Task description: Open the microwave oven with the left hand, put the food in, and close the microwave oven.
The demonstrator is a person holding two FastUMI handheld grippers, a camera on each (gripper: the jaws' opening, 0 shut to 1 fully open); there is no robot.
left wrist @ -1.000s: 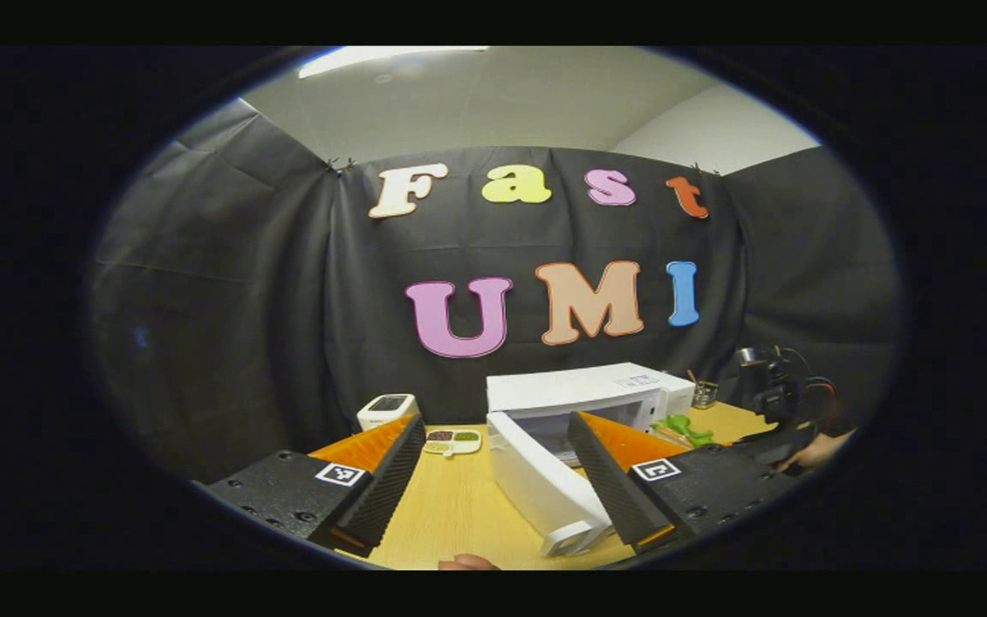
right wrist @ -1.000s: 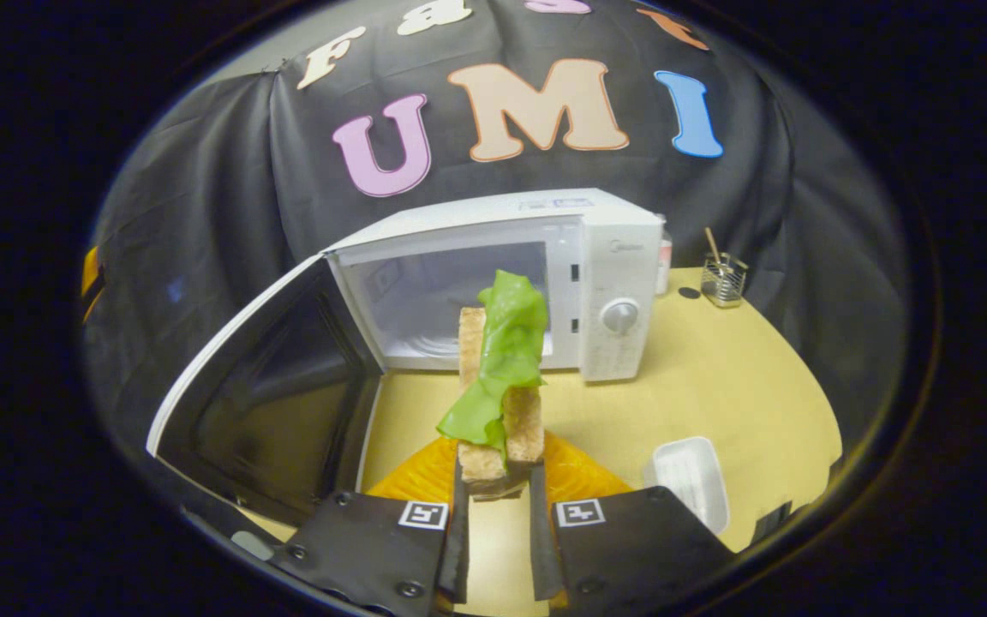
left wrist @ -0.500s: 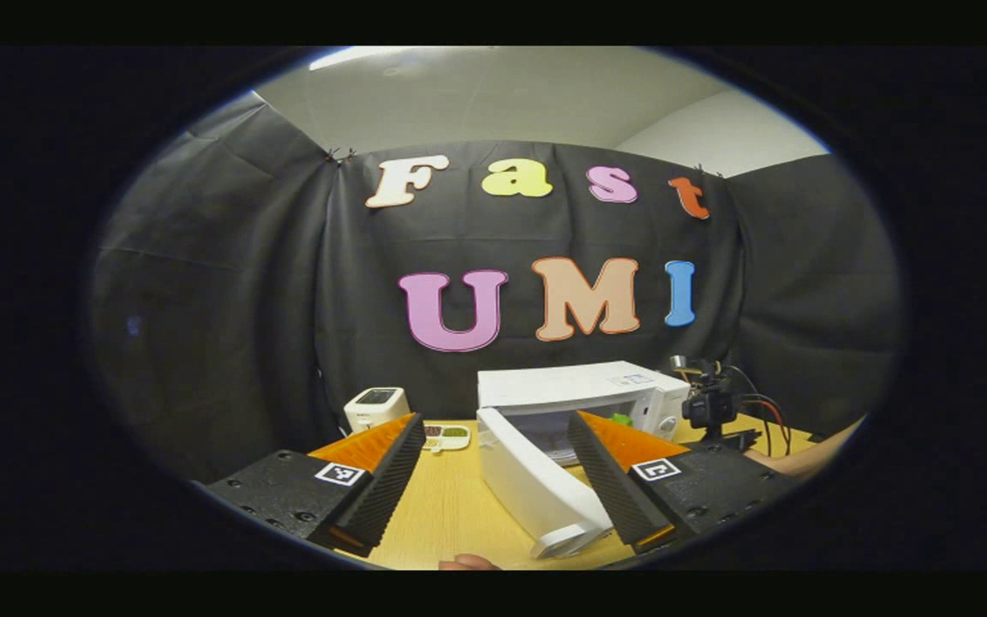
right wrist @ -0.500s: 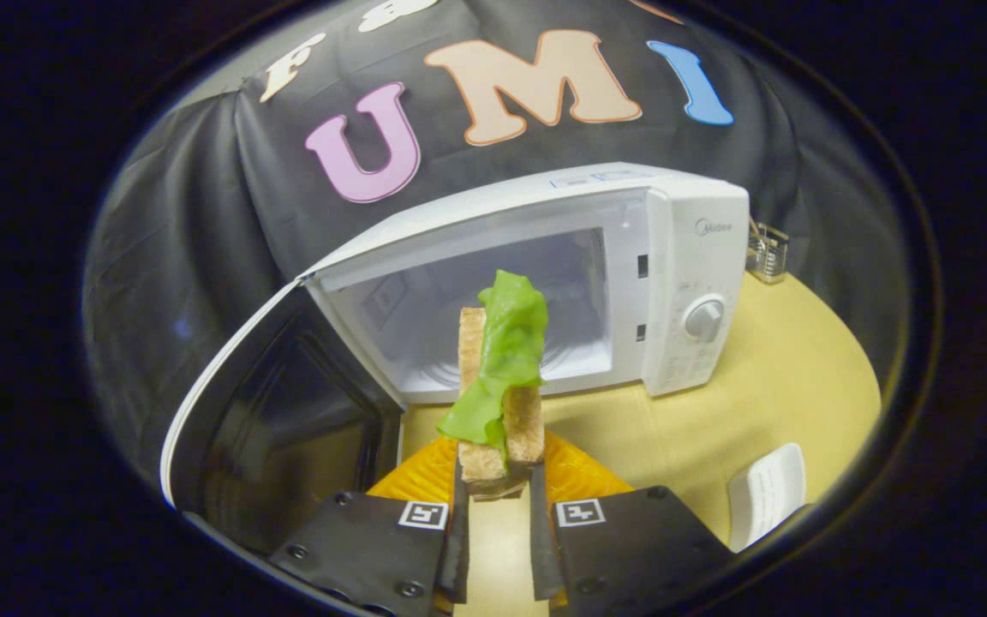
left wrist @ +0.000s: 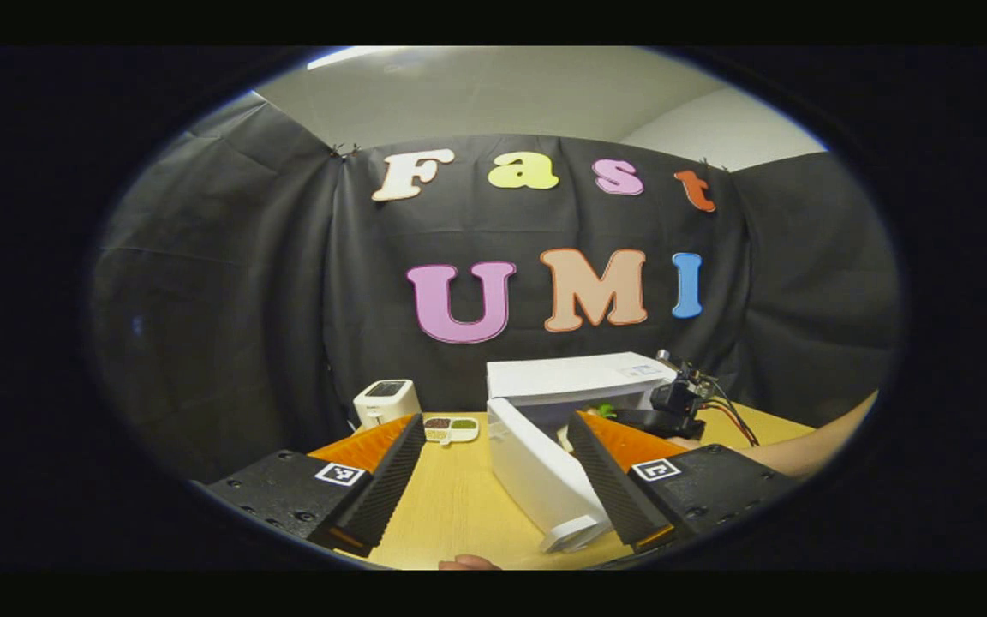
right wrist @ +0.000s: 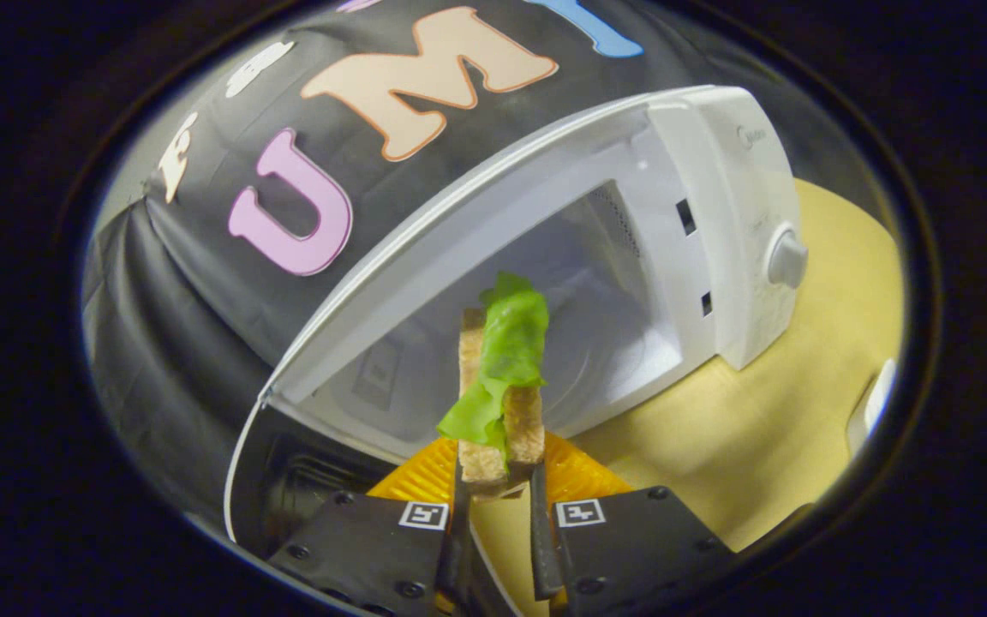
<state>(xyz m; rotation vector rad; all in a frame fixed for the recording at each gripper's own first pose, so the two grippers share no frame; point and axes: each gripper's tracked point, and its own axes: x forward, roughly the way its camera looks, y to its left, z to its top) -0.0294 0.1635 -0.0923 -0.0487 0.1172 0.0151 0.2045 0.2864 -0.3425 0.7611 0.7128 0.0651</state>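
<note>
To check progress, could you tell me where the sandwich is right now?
In the right gripper view the sandwich stands upright between the right gripper fingers, at the microwave cavity's open mouth.

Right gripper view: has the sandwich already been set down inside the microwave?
No: the sandwich is pinched between the right gripper fingers, held up in front of the open microwave cavity.

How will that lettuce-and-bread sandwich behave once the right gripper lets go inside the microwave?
The sandwich stands on end, pinched near its base by the right gripper, so it will probably tip flat on release. Its lettuce leaf droops past the bread edge, so it looks floppy and may slide off. The bread keeps its shape, likely light and fairly stiff.
</note>
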